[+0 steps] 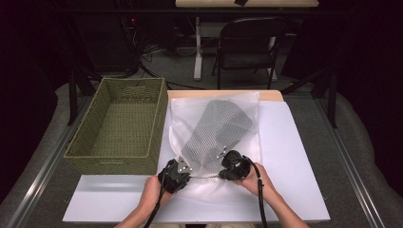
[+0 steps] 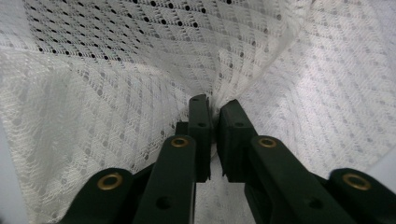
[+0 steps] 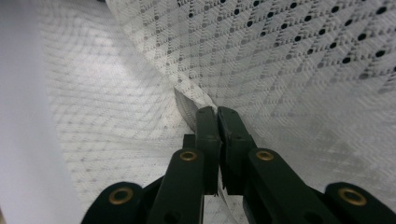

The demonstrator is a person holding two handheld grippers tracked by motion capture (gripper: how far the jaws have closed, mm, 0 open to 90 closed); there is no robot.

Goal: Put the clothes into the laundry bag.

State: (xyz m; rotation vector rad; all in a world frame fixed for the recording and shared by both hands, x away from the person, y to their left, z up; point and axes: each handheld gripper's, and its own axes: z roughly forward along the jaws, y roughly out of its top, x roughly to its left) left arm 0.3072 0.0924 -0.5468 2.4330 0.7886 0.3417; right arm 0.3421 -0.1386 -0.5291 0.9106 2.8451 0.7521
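Both the left gripper (image 1: pixel 183 167) and the right gripper (image 1: pixel 226 165) pinched the near edge of the mesh bag (image 1: pixel 216 126), which stretched far away across the counter (image 1: pixel 294 161).

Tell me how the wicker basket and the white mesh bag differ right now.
The wicker basket is stiff, olive-brown and stands untouched at the left of the table; the white mesh bag is limp, see-through and lies flat beside it. The basket looks empty; the bag has something dark inside. Both grippers pinch the bag's near edge. Both rest on the table.

A dark room: a folding chair (image 1: pixel 247 45) stands on grey floor (image 1: pixel 171 66) beyond the desk (image 1: pixel 294 156), beside a white table leg (image 1: pixel 197 47).
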